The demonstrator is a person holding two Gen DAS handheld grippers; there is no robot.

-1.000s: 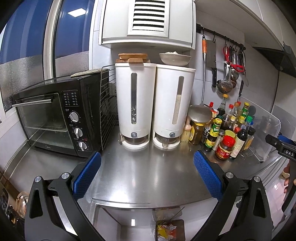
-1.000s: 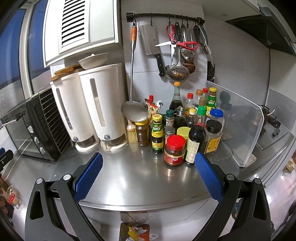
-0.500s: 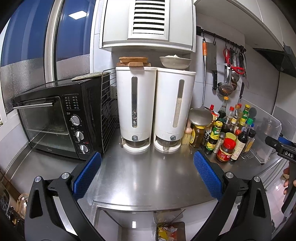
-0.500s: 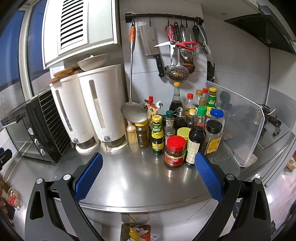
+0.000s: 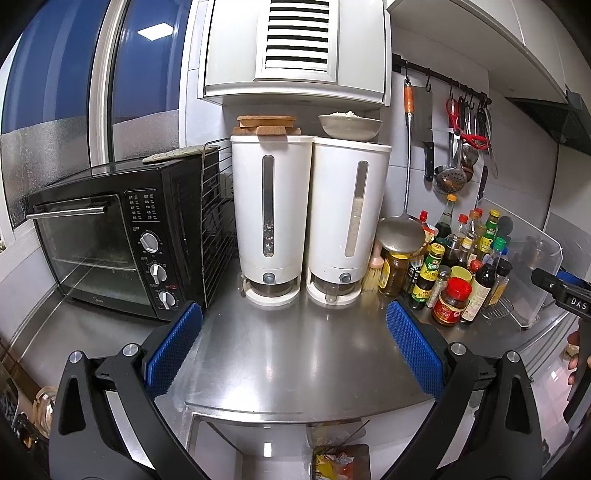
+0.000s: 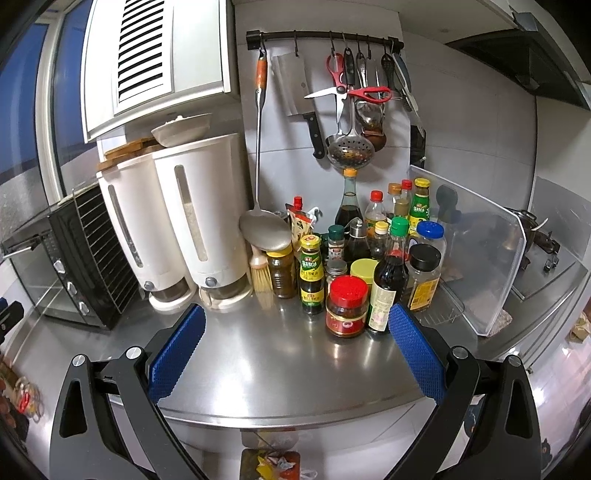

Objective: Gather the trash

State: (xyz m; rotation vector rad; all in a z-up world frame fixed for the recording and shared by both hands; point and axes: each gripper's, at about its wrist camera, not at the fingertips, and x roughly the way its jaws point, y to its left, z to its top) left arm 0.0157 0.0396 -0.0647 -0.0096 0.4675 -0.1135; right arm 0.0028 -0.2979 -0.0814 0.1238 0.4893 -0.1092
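Note:
My left gripper (image 5: 293, 334) is open above the front of a steel countertop (image 5: 295, 354), with nothing between its blue pads (image 5: 173, 347). My right gripper (image 6: 295, 341) is also open and empty over the same countertop (image 6: 280, 362), just in front of a red-lidded jar (image 6: 347, 306). Below the counter edge is a small bin holding crumpled yellow and red wrappers (image 5: 338, 461), which the right wrist view shows too (image 6: 271, 465). The tip of the right gripper (image 5: 563, 293) shows at the right edge of the left wrist view. No loose trash shows on the counter.
A black toaster oven (image 5: 110, 247) stands at the left, with two white grain dispensers (image 5: 306, 221) beside it. A cluster of sauce bottles (image 6: 380, 251) sits against a clear splash guard (image 6: 476, 251). Knives, scissors and ladles hang on a wall rail (image 6: 325, 35).
Both grippers stay open and empty. Both views have drifted a little, so the counter objects sit slightly lower in frame than before.

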